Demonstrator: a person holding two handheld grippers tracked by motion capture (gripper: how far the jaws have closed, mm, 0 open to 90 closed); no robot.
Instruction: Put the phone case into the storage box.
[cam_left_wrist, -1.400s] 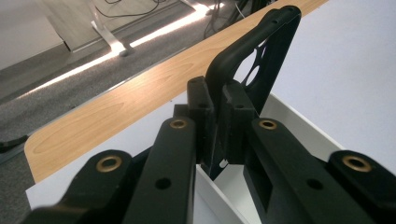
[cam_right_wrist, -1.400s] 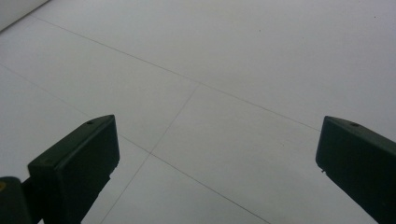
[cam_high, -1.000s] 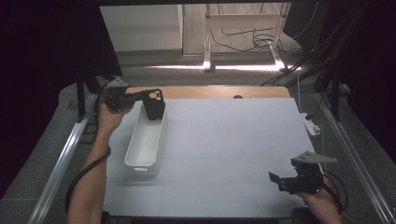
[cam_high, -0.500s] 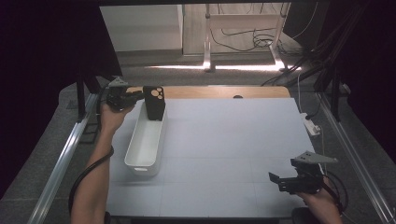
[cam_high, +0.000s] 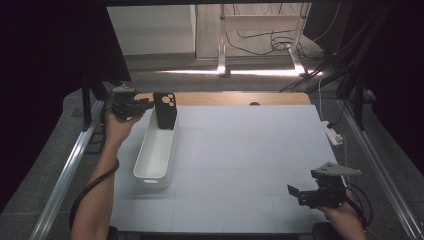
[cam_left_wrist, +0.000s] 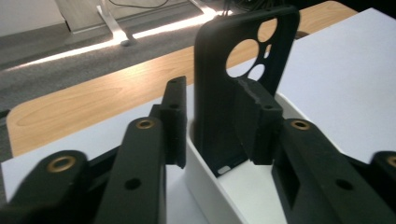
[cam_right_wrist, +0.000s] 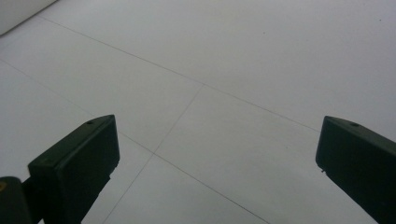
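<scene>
A black phone case (cam_high: 165, 110) (cam_left_wrist: 212, 112) with round camera holes stands upright in the far end of a long white bin (cam_high: 141, 152) (cam_left_wrist: 205, 186). My left gripper (cam_high: 149, 104) (cam_left_wrist: 215, 88) reaches it from the left at the table's far left corner. Its jaws have just been opening and now stand open with the case between them. A gap shows between the left pad (cam_left_wrist: 173, 116) and the case, while the right pad (cam_left_wrist: 257, 121) lies close against it. My right gripper (cam_high: 295, 192) (cam_right_wrist: 217, 140) hovers open over the bare white table surface at the near right, with nothing between its jaws.
The white mat (cam_high: 250, 150) covers the table, with a wooden strip (cam_high: 225, 98) along its far edge. A white power strip (cam_high: 332, 132) lies at the right edge. Metal rails (cam_high: 70, 165) run along both sides.
The phone case went from tilted in the left gripper to standing upright in the bin's far end. The left jaws have spread away from it. The right gripper has not moved.
</scene>
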